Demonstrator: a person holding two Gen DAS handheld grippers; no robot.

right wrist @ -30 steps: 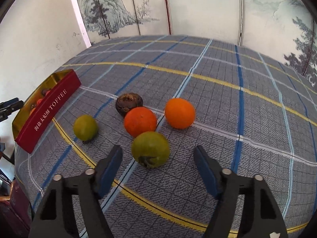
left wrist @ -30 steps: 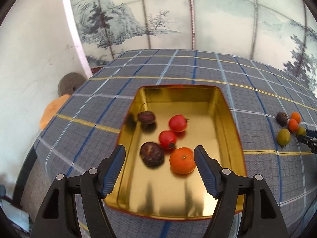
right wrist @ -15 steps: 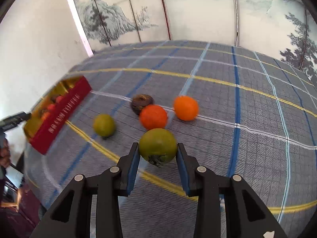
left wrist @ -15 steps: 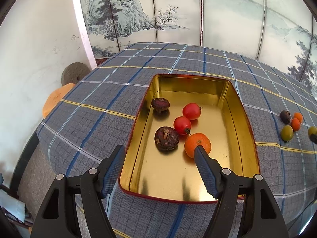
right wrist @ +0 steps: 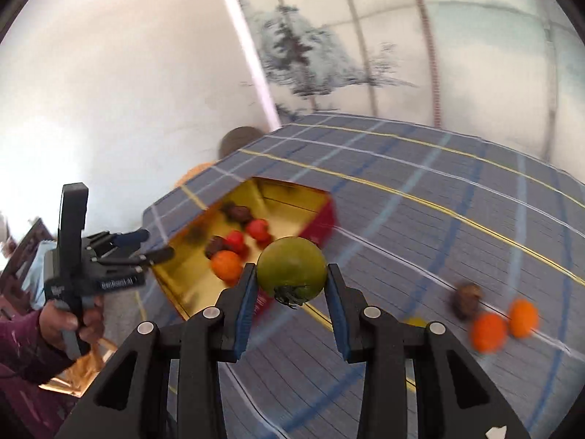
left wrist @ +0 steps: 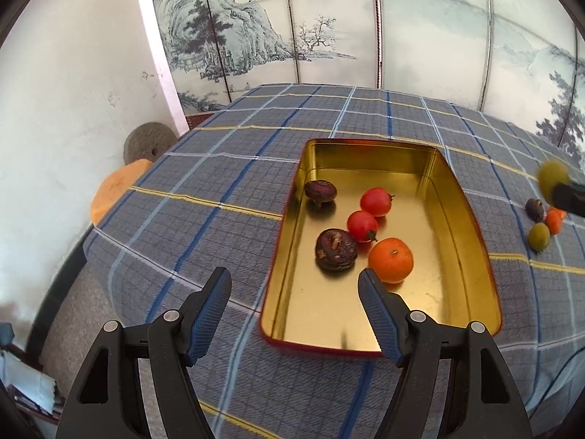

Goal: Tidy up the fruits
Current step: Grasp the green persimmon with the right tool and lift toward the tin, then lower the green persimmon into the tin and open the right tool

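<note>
Jaws of the right gripper (right wrist: 291,285), at lower centre of the right wrist view, have just been closing and now pinch a green tomato (right wrist: 291,271) between their blue pads, its dark calyx facing the camera. The fruit is raised clear of the checked tablecloth (right wrist: 420,197) that covers the table. Jaws of the left gripper (left wrist: 294,285) stand spread with nothing between them, low in the left wrist view, over the near left corner of the gold tin (left wrist: 471,256). In the right wrist view that gripper appears at middle left, gripped by a hand (right wrist: 69,323) with a dark purple sleeve (right wrist: 22,351).

Inside the tin lie two red tomatoes (left wrist: 376,201), an orange (left wrist: 391,259) and two dark brown fruits (left wrist: 336,249), grouped towards its left half. On the cloth to the right of the tin, near the frame edge, sit one more dark fruit (left wrist: 534,209), a small green fruit (left wrist: 539,236) and orange fruit partly cut off by the right gripper's tip. A painted folding screen (left wrist: 329,29) stands behind the table.

The right wrist view is motion-blurred, so the loose fruit at its lower right is hard to make out.
</note>
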